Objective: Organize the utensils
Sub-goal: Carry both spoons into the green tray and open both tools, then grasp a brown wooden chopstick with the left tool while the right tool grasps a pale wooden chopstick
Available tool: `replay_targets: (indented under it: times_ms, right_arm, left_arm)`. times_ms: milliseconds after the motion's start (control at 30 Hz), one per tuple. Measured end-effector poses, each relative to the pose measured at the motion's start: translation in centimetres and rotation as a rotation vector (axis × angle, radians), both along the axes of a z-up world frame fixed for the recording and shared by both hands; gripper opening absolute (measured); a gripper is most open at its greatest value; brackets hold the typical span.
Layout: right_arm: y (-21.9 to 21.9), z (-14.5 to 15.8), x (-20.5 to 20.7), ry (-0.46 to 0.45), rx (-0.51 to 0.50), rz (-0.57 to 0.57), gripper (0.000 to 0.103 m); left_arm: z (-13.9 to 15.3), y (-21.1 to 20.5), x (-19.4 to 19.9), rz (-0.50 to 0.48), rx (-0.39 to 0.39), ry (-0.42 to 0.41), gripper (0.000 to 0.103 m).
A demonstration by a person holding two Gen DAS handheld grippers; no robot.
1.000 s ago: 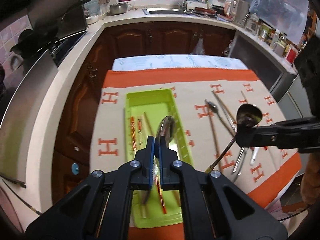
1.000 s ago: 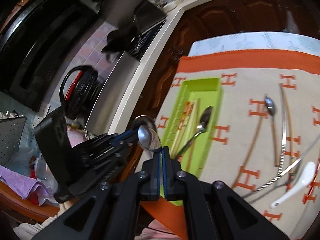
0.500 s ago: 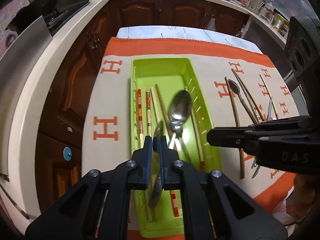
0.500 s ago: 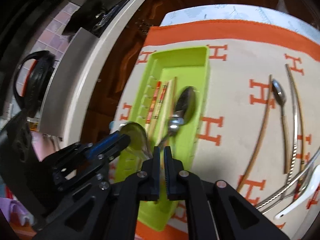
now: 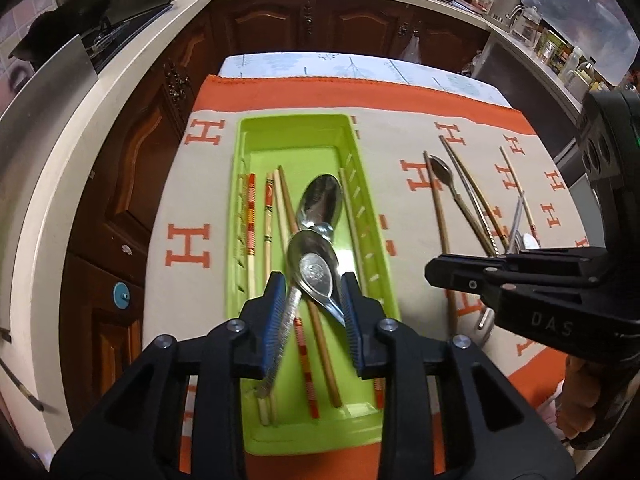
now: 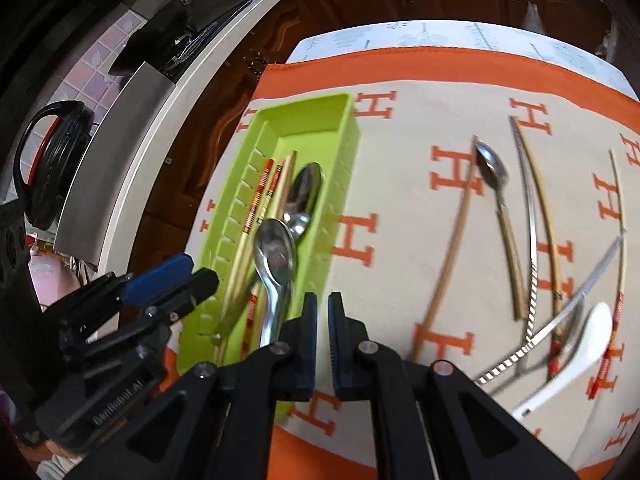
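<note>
Left gripper [image 5: 313,294] jaws wide apart over green tray [image 5: 370,216], metal spoon [image 5: 311,268] lying free between them in the tray, right gripper [image 6: 322,322] jaws nearly closed, empty, loose utensils [image 6: 528,236] on the table at right.

A lime-green tray [image 5: 362,184] sits lengthwise at centre frame, holding red-patterned and plain wooden chopsticks [image 5: 269,216] along its left side, with two steel spoons [image 5: 320,204] overlapping bowl-up on its right. Right of the tray on the cloth lie more loose pieces: a wooden-handled spoon [image 6: 498,184], long slim chopsticks [image 6: 538,196], and at lower right a white ceramic spoon [image 6: 576,344].
</note>
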State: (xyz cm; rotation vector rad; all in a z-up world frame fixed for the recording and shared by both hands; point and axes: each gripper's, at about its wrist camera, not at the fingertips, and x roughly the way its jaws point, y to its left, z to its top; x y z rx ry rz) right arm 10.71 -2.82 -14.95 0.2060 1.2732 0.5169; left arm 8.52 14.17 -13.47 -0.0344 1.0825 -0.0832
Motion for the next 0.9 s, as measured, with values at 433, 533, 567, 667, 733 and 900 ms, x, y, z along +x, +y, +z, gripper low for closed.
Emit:
replay_targets:
  times_ms: [433,533,567,667,733,900]
  right_arm:
    - [-7.0,0.2,-3.1,-0.027,0.000,-0.086,0.006]
    - [-8.4,0.1,-3.6,-0.037,-0.005,-0.109,0.005]
    - [-8.9,0.1,-3.7,-0.039,-0.004,-0.118,0.006]
    - [-10.0,-0.1,-3.6,-0.035,0.009,-0.138,0.006]
    - [-10.7,-0.3,-3.6,-0.027,0.023,-0.146,0.006]
    - [-12.2,-0.6,-3.2,-0.027,0.046,-0.169,0.006]
  left_arm:
    - [0.3,-4.5,-1.5,-0.075,0.002,0.025,0.026]
    - [0.5,-5.9,-1.6,-0.102,0.002,0.023,0.026]
    - [0.5,-6.3,-1.6,-0.107,0.001,0.023,0.026]
    - [0.5,-7.7,-1.5,-0.125,-0.008,0.026,0.026]
    - [0.4,-8.5,-1.2,-0.137,-0.021,0.035,0.026]
    - [-0.3,-10.5,0.1,-0.151,-0.028,0.058,0.026]
